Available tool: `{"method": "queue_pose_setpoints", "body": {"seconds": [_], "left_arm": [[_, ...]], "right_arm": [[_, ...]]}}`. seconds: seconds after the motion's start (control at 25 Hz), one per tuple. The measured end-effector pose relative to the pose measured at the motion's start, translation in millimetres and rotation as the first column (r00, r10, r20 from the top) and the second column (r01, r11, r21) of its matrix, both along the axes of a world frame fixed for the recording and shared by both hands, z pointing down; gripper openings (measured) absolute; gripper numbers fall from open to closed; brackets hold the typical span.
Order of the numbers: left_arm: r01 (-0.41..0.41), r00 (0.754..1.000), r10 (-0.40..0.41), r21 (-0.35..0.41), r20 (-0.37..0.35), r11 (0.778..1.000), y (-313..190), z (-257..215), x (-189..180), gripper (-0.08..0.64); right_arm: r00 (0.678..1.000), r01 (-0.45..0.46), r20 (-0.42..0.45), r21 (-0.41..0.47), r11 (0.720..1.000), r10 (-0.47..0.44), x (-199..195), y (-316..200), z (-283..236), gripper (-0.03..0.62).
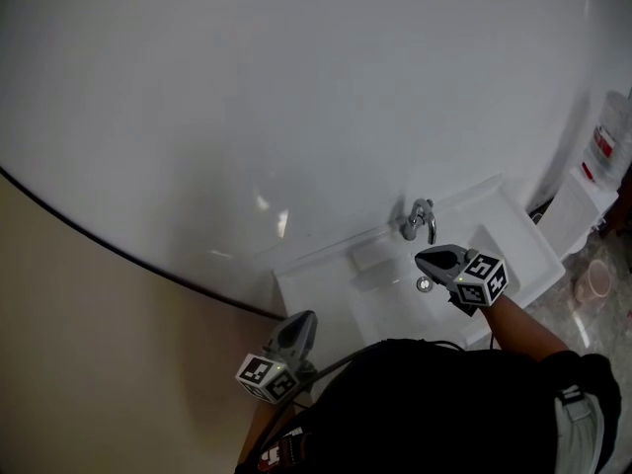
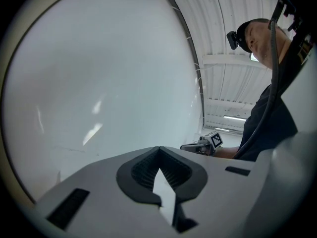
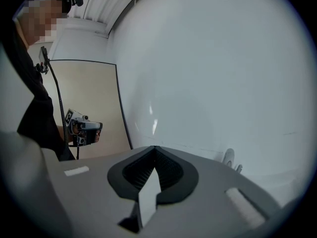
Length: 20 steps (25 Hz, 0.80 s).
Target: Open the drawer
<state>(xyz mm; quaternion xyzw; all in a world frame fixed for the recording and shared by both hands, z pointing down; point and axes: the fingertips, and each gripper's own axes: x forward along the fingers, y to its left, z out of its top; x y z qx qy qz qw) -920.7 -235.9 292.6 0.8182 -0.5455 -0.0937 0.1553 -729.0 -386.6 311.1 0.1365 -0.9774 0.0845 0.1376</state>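
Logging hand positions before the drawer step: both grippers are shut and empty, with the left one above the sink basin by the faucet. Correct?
No: the right gripper is the one above the sink basin by the faucet. The left gripper is near the sink's left corner, as the head view shows. Both are shut and empty.

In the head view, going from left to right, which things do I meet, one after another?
left gripper → right gripper → pink cup. The faucet overlaps the right gripper sideways, so it is left out.
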Motion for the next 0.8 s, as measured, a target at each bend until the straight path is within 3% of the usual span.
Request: {"method": "queue_pose_setpoints", "body": {"seconds": [0.44,0.6,0.8], "left_arm": [[0.198,0.980,-0.197,-0.077,0.023,0.977,-40,15,42,0.000],[0.221,0.975,-0.216,-0.105,0.052,0.970,-42,16,45,0.000],[0.200,0.978,-0.195,-0.079,0.070,0.977,-39,12,41,0.000]], "right_arm": [[0.975,0.215,0.052,-0.001,0.977,-0.214,0,-58,7,-0.002],[0.967,0.246,0.068,-0.013,0.969,-0.244,-6,-58,14,-0.002],[0.968,0.245,0.054,0.004,0.970,-0.245,-13,-44,13,-0.002]]}}
